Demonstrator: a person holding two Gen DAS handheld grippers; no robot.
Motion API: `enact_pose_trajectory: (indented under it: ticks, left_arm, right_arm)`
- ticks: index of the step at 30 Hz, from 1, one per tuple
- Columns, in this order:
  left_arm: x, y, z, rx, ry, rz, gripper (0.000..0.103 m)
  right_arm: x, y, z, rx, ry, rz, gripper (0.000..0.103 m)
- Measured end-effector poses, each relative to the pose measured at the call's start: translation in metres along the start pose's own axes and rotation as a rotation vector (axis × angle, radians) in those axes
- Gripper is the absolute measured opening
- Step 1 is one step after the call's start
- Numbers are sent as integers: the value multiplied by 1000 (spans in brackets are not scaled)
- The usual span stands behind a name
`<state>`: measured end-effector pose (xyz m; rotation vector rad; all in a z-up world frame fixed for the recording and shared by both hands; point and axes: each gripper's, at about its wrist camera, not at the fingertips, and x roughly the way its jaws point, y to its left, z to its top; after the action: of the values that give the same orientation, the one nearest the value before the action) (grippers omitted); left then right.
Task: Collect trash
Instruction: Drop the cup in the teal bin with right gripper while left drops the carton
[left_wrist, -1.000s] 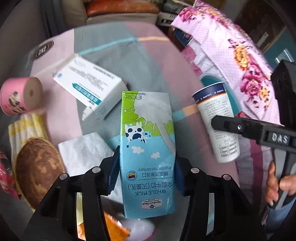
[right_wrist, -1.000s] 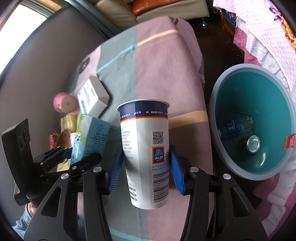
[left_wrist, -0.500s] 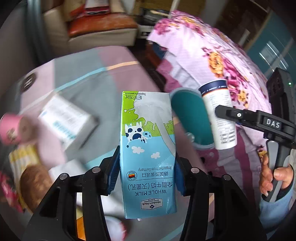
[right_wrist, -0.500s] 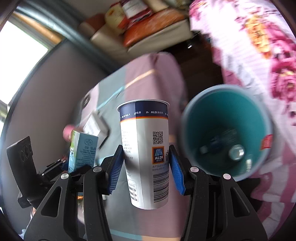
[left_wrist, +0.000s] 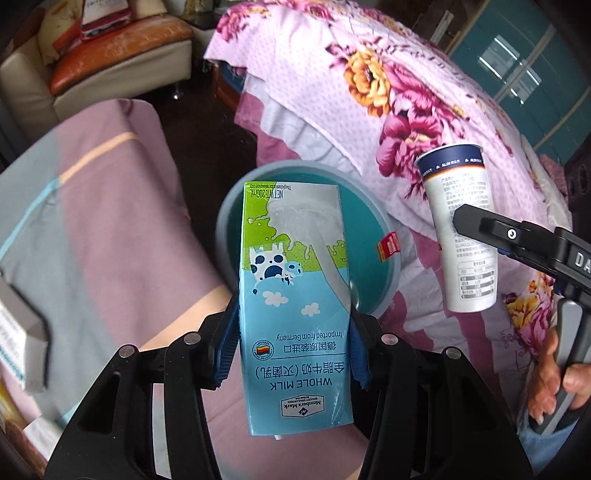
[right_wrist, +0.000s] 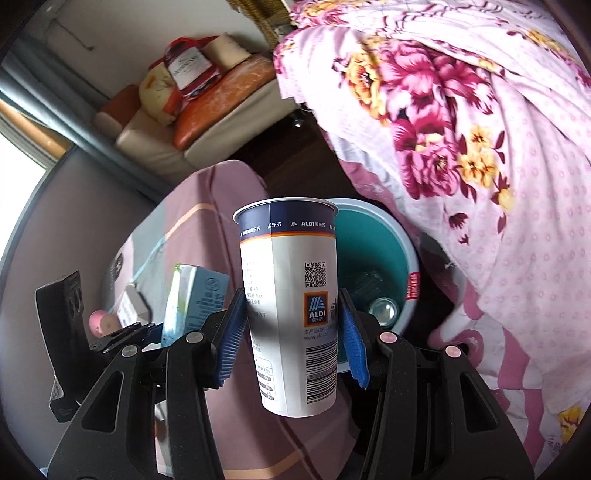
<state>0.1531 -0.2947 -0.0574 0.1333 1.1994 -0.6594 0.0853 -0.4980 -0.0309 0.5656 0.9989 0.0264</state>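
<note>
Clamping milk carton (left_wrist: 293, 295) and cup (right_wrist: 293, 306), fingers (left_wrist: 226, 350) tight, bin (left_wrist: 384, 229) contents half-hidden

Right gripper (right_wrist: 291, 345) clamps a paper cup (right_wrist: 291, 306) above a teal bin (right_wrist: 402, 243); a can (right_wrist: 384, 310) lies inside, a milk carton (right_wrist: 192, 299) to the left.

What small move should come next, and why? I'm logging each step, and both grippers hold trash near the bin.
Probably carry the milk carton on until it is over the teal bin's opening, then release. The left gripper clamps it in front of the bin, which already holds a can. The right gripper holds the paper cup close by.
</note>
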Motion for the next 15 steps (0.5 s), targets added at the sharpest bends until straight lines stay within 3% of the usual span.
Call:
enact_pose_trajectory:
  ticks: [6,10,15]
  left_arm:
    - [23,-4,5,0,30,-8,53]
    - [30,0,5,-17,42,-2,67]
    - [23,4,1,-20,22,2,73]
  right_arm:
    - [10,-6,3,6,14,-24,47]
    - [19,-6,4,9,29,-34,47]
    - [28,-6,5,11,46,-41,47]
